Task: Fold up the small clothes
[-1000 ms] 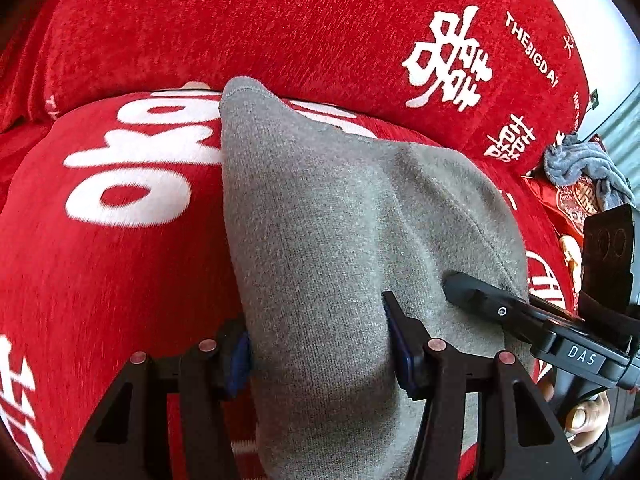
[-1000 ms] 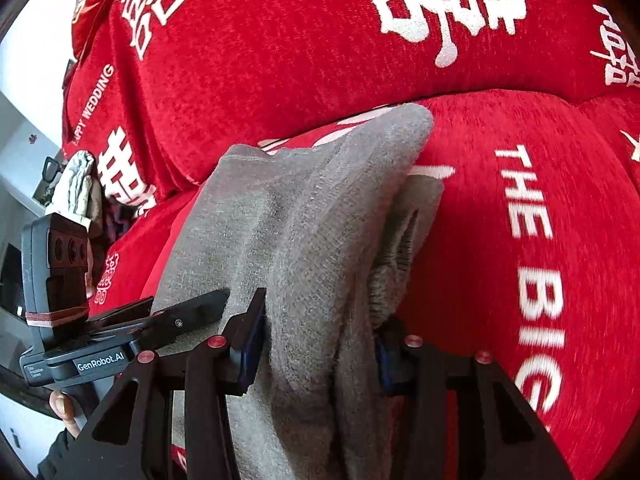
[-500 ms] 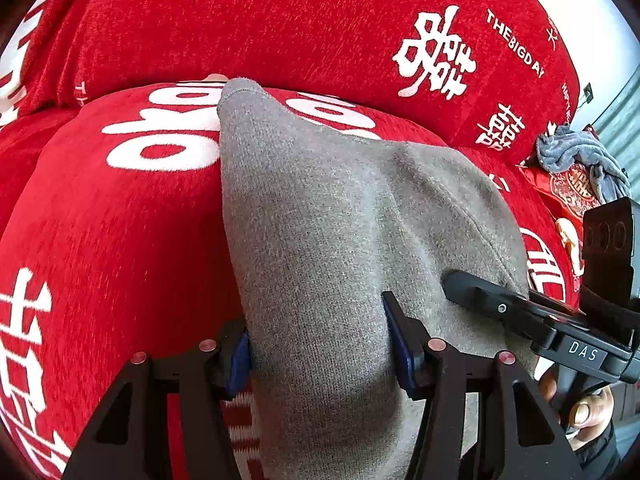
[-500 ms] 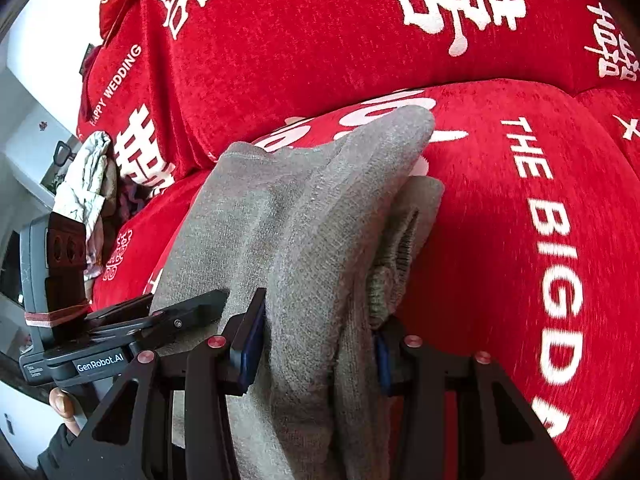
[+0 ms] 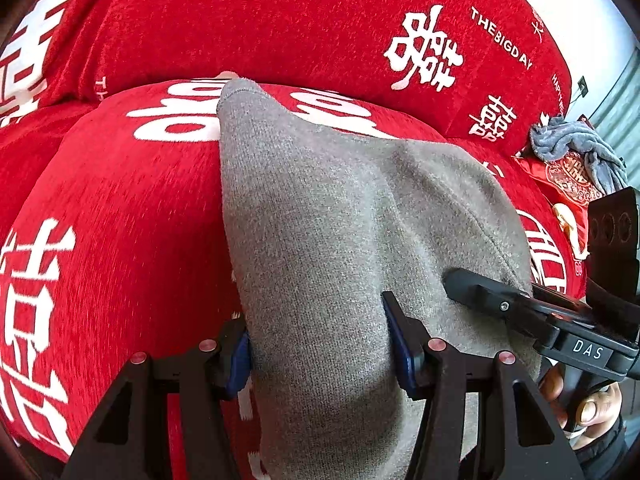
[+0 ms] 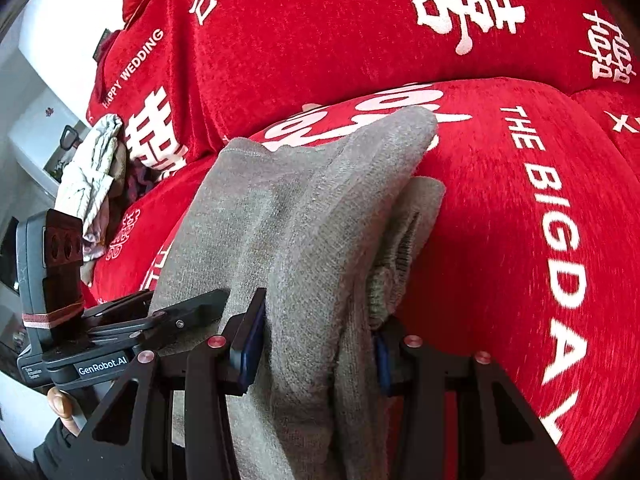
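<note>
A grey knit garment (image 5: 320, 220), folded into a thick bundle, hangs between both grippers above a red sofa seat (image 5: 120, 220). My left gripper (image 5: 320, 344) is shut on its left end, blue pads pressing into the fabric on both sides. My right gripper (image 6: 320, 344) is shut on the other end (image 6: 304, 220), where several layers and a ribbed cuff (image 6: 396, 268) are bunched together. The far corners of the garment droop toward the cushion. Each view shows the other gripper's black fingers (image 5: 480, 292) (image 6: 188, 316) beside the cloth.
The red sofa backrest (image 6: 320, 40) with white print rises behind the seat (image 6: 520, 260). A crumpled grey cloth (image 5: 576, 148) lies on a red packet (image 5: 560, 176) at the sofa's right end. Pale clothes (image 6: 92, 168) are piled at the other end. A hand (image 5: 592, 408) holds the right gripper.
Both grippers have carried the garment together across the seat; the cushion's white print has slid up and sideways in both views. The grips and the garment's shape are unchanged.
</note>
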`<state>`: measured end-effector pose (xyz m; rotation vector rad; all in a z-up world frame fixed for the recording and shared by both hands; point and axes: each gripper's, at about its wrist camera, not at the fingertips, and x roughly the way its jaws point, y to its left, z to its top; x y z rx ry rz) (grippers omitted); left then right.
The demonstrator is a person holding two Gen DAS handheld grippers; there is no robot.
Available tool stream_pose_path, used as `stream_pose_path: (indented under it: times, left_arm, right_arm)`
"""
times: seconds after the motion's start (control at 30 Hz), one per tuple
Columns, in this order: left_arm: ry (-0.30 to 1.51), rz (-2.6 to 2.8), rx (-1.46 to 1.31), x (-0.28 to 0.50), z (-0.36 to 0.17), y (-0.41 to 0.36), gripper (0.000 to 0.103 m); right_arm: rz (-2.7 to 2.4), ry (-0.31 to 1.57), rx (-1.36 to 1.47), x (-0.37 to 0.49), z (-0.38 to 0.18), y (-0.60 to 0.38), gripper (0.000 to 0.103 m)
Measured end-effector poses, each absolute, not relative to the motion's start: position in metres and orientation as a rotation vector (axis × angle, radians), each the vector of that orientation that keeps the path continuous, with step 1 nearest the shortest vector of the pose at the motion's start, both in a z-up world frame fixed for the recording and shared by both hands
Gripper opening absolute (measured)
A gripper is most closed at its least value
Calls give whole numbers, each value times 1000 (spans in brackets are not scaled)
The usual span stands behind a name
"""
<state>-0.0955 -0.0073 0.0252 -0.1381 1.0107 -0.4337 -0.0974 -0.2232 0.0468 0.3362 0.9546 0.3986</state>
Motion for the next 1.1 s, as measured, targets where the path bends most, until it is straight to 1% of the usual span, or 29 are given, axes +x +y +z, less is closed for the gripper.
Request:
stream_pose_path:
  times: [0.37,0.53,0.6,0.63,0.7,1.0,1.03,1.07,1.1]
  left_arm:
    - [976,-439,-127,-116,20,-1,58]
    - [973,-446,-155,-116,15,5,61]
    - [971,-442,-161,-117,14,6,63]
    - [969,-436,-160,-117,14,6,66]
    - [966,-433,-153,-118,15,6,66]
    - [950,-423,-122,-121,15,4,67]
    - [948,-416,-115,-122,15,4,71]
    - [942,-400,-102,-123,15,4,78]
    - [936,-381,-85,-124,16,4,83]
  right_arm:
    - [400,935,323,-116,38,-220,48]
    - [402,938,313,-115,34,-221,51]
    - [406,935,318,-115,33,-222,53]
    - [407,935,320,-116,32,-222,53]
    - [407,936,326,-116,31,-224,57]
    - [423,925,359,-118,23,-231,59]
    - [421,924,362,-119,22,-230,59]
    - [421,923,363,-119,22,-230,61]
    - [418,925,360,-119,22,-231,64]
